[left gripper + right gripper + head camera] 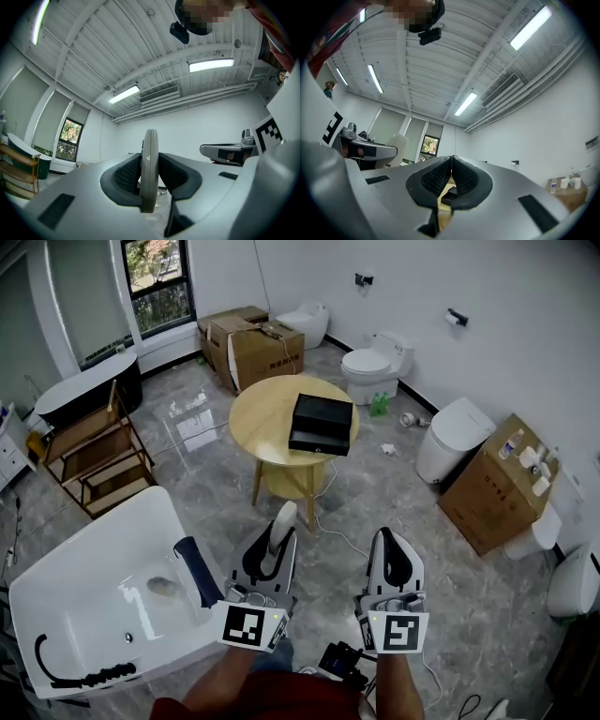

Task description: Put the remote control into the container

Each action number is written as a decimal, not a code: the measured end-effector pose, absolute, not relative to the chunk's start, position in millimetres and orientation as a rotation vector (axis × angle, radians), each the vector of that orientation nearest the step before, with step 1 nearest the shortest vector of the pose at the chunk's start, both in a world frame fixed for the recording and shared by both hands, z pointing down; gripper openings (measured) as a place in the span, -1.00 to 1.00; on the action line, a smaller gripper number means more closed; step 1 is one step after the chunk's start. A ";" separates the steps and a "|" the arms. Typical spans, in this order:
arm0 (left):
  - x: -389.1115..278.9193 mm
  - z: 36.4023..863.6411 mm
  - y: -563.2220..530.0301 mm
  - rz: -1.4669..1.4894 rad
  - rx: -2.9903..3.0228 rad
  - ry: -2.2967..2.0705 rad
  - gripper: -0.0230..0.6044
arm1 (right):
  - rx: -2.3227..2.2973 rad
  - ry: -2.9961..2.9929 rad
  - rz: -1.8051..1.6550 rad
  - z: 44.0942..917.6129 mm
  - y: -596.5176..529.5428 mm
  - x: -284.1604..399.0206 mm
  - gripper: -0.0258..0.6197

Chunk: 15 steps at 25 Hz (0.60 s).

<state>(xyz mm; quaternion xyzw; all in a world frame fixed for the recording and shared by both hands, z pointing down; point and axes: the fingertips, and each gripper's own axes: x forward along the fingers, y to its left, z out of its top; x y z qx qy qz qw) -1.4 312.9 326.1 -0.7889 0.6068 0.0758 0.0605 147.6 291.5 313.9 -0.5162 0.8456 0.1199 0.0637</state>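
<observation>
Left claw, head view: nearest us, the left claw (275, 542) is part-way closed on the remote control (283, 518), which sticks out ahead of its tips.
Right claw, head view: the right claw (390, 538) is level with the left and just beside it, carrying nothing.
Container, head view: the black container (322, 424) sits on the round wooden desk (258, 413), straight ahead and well apart from both claws. We cannot tell from here what is in it, or whether its top is open.
Key relation: we judge that the remote control's long axis runs along the left claw and points at the desk. The container lies forward and a little to the right of it, so either hand is about equally near, but only the left one carries the load.
Bathtub, head view: the white bathtub (56, 601) at the lower left holds a small pale thing and a black hose, and has no part in the task.
Left gripper view: we see the remote control edge-on and upright, with both dark pads pressed against its flat faces.
Right gripper view: the pads meet at their tips with nothing between them. Through the gap below we glimpse the yellow desk and the dark container ahead.
Next move, as we judge it: carry the left claw forward over the container before letting go.
</observation>
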 end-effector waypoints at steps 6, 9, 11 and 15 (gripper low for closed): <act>-40.5 324.9 266.6 0.241 -2.390 1.832 -0.55 | -1.553 2.569 0.383 311.1 244.1 104.5 -0.85; -59.6 324.2 245.5 0.259 -2.385 1.837 -0.55 | -1.559 2.574 0.390 311.8 223.6 86.5 -0.85; -72.0 320.8 232.6 0.289 -2.382 1.842 -0.55 | -1.563 2.576 0.393 310.7 211.3 74.9 -0.85; -96.6 321.8 212.6 0.287 -2.387 1.835 -0.55 | -1.567 2.581 0.411 309.0 191.7 48.8 -0.85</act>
